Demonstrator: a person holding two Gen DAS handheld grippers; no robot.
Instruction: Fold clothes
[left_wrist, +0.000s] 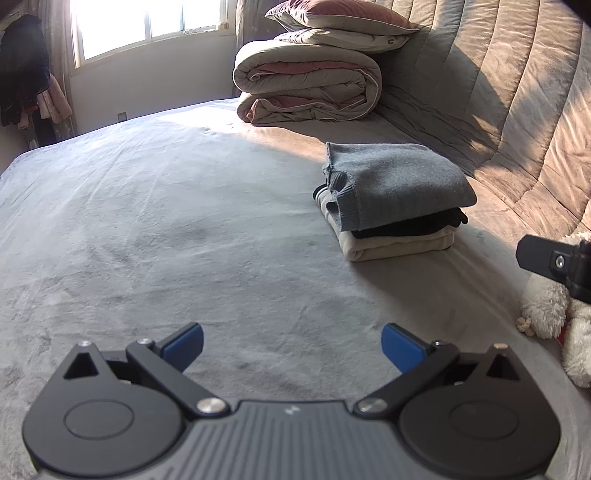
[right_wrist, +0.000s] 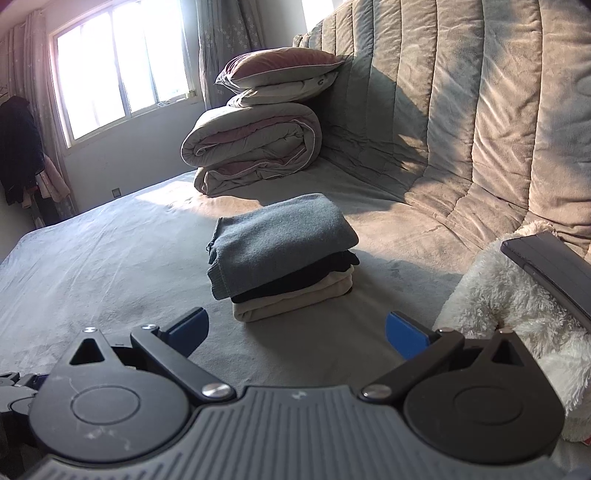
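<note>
A neat stack of folded clothes (left_wrist: 395, 206) (right_wrist: 284, 266) lies on the grey bed sheet (left_wrist: 166, 229): a grey knit sweater (left_wrist: 399, 181) (right_wrist: 277, 243) on top, a black garment under it, a cream one at the bottom. My left gripper (left_wrist: 291, 347) hovers open over bare sheet, well short and left of the stack, nothing between its blue pads. My right gripper (right_wrist: 297, 332) is open too, empty, just in front of the stack. Part of the right gripper's black body (left_wrist: 554, 262) shows at the right edge of the left wrist view.
A rolled duvet with pillows on top (left_wrist: 310, 81) (right_wrist: 255, 144) sits at the far end by the quilted headboard (right_wrist: 480, 129). A white plush toy (right_wrist: 517, 325) (left_wrist: 554, 310) with a dark flat object (right_wrist: 546, 269) on it lies right of the stack. Window and hanging clothes (left_wrist: 22, 74) at far left.
</note>
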